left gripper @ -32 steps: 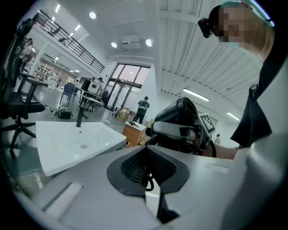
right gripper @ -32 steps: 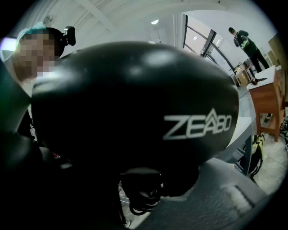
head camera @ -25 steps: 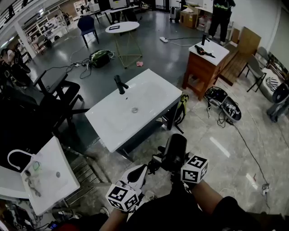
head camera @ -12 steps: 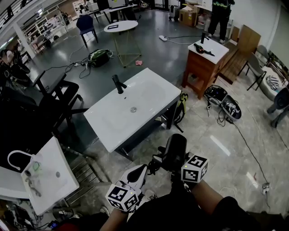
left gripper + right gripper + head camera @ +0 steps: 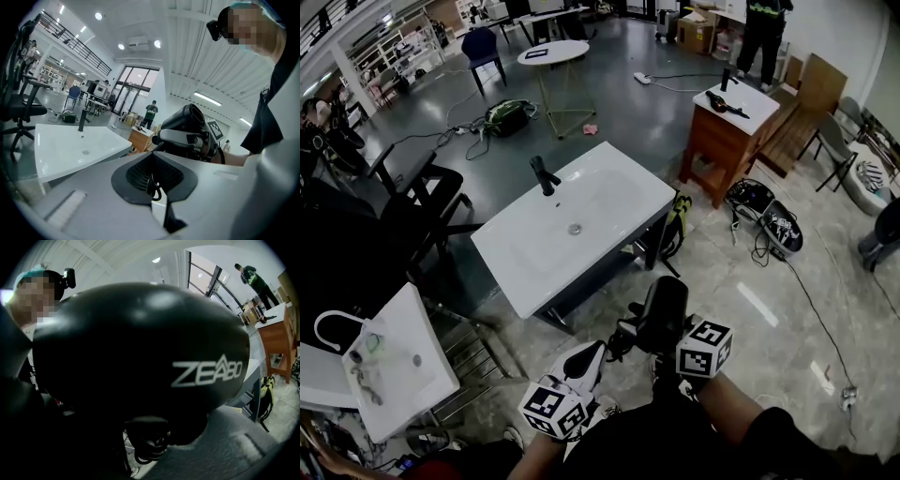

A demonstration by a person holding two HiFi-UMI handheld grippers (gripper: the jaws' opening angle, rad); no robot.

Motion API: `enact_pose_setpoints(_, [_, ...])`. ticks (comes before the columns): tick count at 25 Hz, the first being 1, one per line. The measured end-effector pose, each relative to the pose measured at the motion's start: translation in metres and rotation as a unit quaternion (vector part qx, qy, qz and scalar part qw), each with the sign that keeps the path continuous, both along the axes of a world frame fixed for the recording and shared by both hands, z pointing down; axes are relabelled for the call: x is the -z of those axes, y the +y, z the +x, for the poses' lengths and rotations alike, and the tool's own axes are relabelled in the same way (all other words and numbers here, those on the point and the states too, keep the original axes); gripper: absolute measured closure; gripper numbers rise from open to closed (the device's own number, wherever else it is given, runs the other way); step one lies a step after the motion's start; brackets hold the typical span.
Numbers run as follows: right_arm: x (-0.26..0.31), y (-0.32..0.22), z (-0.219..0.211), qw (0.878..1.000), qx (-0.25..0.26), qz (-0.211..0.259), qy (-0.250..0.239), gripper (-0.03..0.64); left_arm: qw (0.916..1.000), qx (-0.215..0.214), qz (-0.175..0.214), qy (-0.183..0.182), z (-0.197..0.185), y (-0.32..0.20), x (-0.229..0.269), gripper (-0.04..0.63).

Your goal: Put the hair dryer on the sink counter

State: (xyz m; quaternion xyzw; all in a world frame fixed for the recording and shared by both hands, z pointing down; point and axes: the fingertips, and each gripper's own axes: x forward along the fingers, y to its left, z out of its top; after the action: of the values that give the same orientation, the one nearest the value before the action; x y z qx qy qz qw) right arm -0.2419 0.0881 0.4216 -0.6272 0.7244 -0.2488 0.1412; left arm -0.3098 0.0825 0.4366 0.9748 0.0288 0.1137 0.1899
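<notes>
A black hair dryer (image 5: 664,305) stands upright in my right gripper (image 5: 659,339), which is shut on it; its dark body (image 5: 140,357) fills the right gripper view. My left gripper (image 5: 592,360) sits just left of it, jaws together on a loop of the dryer's black cord (image 5: 153,185). The dryer (image 5: 187,121) shows beyond the left jaws. The white sink counter (image 5: 609,202) with its black faucet (image 5: 545,174) stands ahead on the floor, apart from both grippers; it also appears as a white slab (image 5: 56,150) on the left of the left gripper view.
A wooden cabinet (image 5: 722,145) with small items stands at the right rear. A second small white sink (image 5: 403,375) is at the lower left, black chairs (image 5: 422,202) beside it. Bags and cables (image 5: 764,214) lie on the floor; a person (image 5: 764,33) stands far back.
The sink counter has slid slightly left in the head view. Both grippers keep the same hold and the same place relative to each other.
</notes>
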Motion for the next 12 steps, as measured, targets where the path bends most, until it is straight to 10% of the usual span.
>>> enact_pose_setpoints(12, [-0.009, 0.000, 0.034, 1.000, 0.007, -0.009, -0.010, 0.417, 0.9998, 0.012, -0.007, -0.013, 0.028, 0.000, -0.009, 0.592])
